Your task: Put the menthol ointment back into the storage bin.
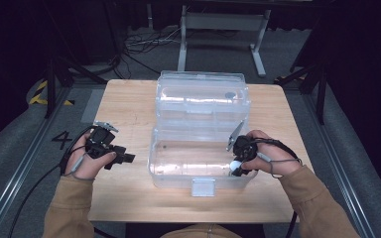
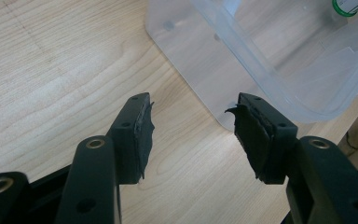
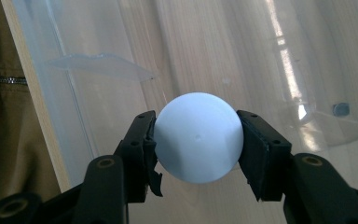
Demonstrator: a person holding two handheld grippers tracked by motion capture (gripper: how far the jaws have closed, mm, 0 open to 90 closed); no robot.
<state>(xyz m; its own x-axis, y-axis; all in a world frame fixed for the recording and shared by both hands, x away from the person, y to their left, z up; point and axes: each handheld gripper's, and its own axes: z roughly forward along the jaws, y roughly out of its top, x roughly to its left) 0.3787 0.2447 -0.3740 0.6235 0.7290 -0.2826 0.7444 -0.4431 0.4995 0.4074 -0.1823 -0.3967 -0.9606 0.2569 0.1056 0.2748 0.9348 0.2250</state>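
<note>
Right claw (image 3: 196,144) pinching white ball (image 3: 196,140) inside clear box (image 1: 168,171), left claw (image 2: 193,135) spread, empty.

Wooden table (image 1: 129,106) on grey carpet (image 1: 10,134) (dark surroundings).

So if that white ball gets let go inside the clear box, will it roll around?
Probably yes. The white ball is perfectly round and smooth, so it could roll across the clear box, whose floor looks flat. It looks like a light, hollow ball, so it may bounce a little. The right gripper pinches it at just two spots, so it might slip.
</note>
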